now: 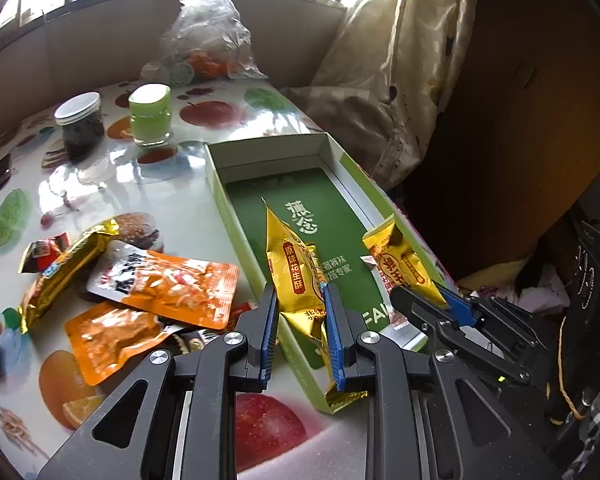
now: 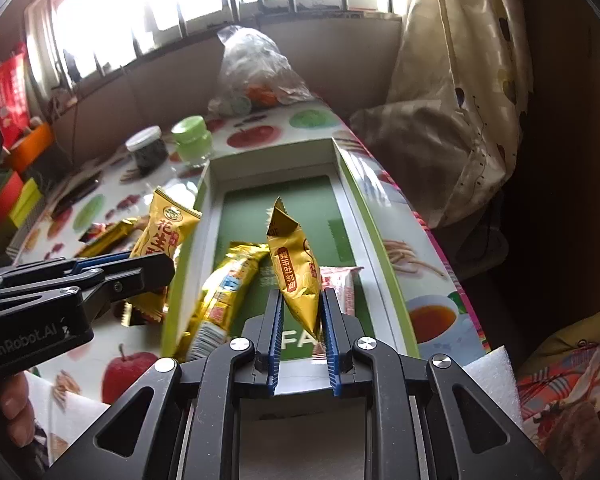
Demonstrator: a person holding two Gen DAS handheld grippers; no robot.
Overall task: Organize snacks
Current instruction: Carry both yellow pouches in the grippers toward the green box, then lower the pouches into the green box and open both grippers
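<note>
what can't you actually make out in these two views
- Left wrist view: the snacks under the orange packets are covered; only dark edges show.
- Left wrist view: the lower end of the yellow packet is hidden by the left gripper.
- Right wrist view: the box near end is covered by the right gripper.
- Both views: the dark jar contents are too small.

- The box (image 1: 216, 184) has light green walls, a white inner rim and a dark green floor with pale lettering.
- The two held packets (image 1: 294, 276) (image 2: 296, 276) are golden yellow, each with a red-brown label.
- The tablecloth (image 1: 148, 184) is white, printed with red apples, oranges and green circles.
- The loose pouches (image 1: 168, 280) are orange and white.
- One jar (image 1: 150, 116) is green; the other jar (image 1: 80, 126) is dark with a white lid.
- The gripper pads (image 1: 334, 320) are blue on black fingers.
- The curtain (image 2: 460, 92) is cream with dark spots.
</note>
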